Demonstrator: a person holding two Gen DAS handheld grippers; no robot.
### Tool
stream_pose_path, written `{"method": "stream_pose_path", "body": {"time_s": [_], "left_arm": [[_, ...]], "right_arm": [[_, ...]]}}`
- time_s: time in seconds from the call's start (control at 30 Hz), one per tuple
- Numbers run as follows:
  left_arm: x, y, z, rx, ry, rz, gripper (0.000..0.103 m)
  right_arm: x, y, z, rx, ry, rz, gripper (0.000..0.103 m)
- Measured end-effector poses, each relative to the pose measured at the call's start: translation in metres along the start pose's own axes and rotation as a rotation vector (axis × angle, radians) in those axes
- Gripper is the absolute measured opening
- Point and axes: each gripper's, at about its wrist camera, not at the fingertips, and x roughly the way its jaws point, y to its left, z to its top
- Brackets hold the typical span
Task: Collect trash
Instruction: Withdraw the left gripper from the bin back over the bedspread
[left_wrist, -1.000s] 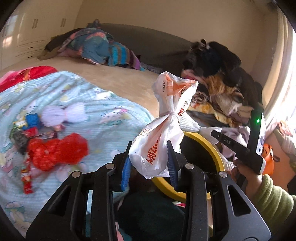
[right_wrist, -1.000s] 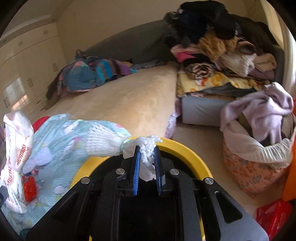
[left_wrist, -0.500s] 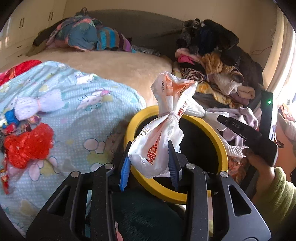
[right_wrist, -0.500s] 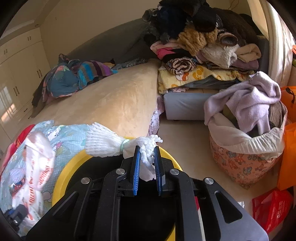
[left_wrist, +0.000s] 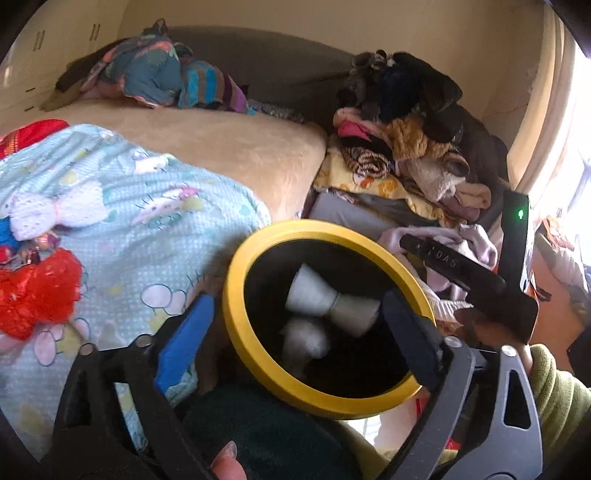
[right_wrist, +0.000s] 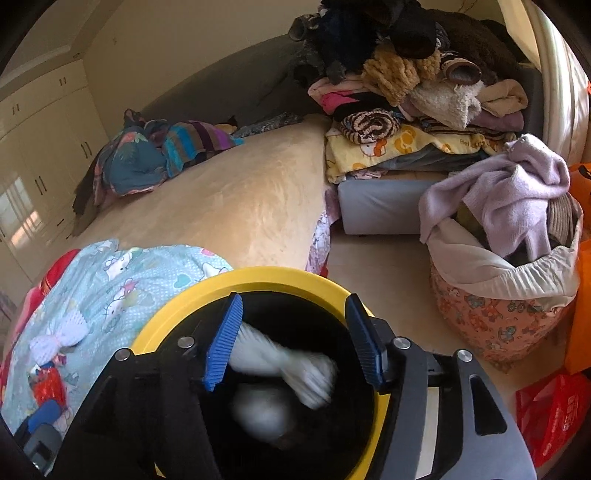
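Your left gripper (left_wrist: 295, 332) jaws opening wide over the yellow-rimmed bin (left_wrist: 236, 314), nothing held, your right gripper (right_wrist: 295, 336) jaws opening too, empty, white tied bundles (left_wrist: 330, 308) blurred inside the bin, red netting (left_wrist: 37, 295) on the blanket (left_wrist: 147, 206)

The bin (left_wrist: 236, 295) has a smooth, matt yellow plastic rim and a dark inside. To its left, the blue printed sheet (left_wrist: 122, 221) is soft cloth; on it lies crinkly, glossy red plastic wrap (left_wrist: 37, 295). Far right, the clothes pile (right_wrist: 413, 85) looks fleecy and knitted.
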Motion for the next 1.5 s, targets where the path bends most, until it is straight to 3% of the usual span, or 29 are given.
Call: {"method": "stream_pose_path", "body": {"time_s": [0.47,1.07,1.5], "left_arm": [[-0.042,0.037,0.013,-0.066,-0.103,0.148,0.092],[-0.107,0.088,0.025,-0.138,-0.276,0.335,0.092],[-0.139,0.133,0.020,-0.215,-0.329,0.454,0.092]], "right_arm": [[-0.030,0.053,0.002,-0.114,-0.069,0.161,0.071],[-0.062,0.144,-0.030,-0.302,-0.034,0.414,0.075],[-0.075,0.206,-0.060,-0.441,-0.018,0.558,0.080]]}}
